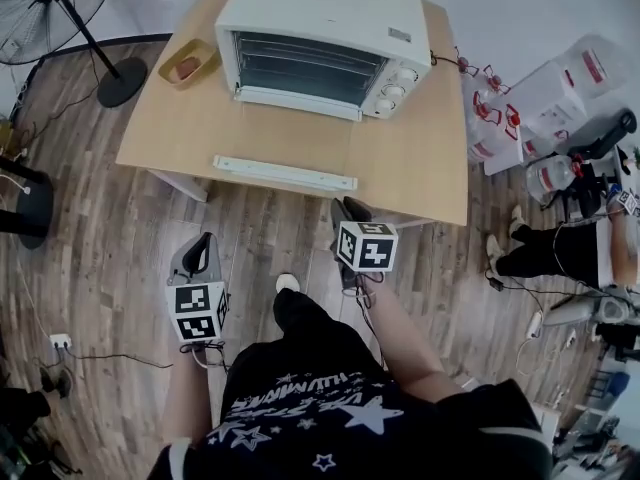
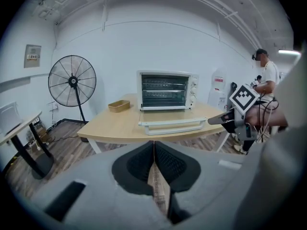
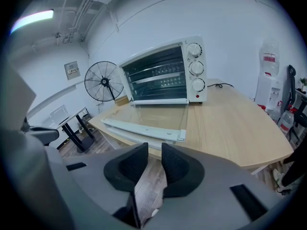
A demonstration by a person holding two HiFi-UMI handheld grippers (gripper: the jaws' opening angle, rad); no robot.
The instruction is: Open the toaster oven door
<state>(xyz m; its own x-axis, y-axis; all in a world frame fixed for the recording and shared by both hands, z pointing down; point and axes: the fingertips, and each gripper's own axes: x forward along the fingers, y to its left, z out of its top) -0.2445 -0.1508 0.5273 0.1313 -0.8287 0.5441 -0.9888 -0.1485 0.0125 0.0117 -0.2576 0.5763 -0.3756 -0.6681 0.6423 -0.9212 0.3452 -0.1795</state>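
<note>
Table (image 1: 420,168), oven door (image 1: 285,172) flat, crosswise

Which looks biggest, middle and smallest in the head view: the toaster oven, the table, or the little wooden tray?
Largest to smallest, as they look in the head view:
1. Table, far the largest.
2. Toaster oven, standing on it.
3. Wooden tray, the smallest, beside the oven.

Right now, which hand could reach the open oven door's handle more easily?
Right, probably: the right gripper sits nearer the handle, jaws apart and empty; the left gripper is farther back, shut.
</note>
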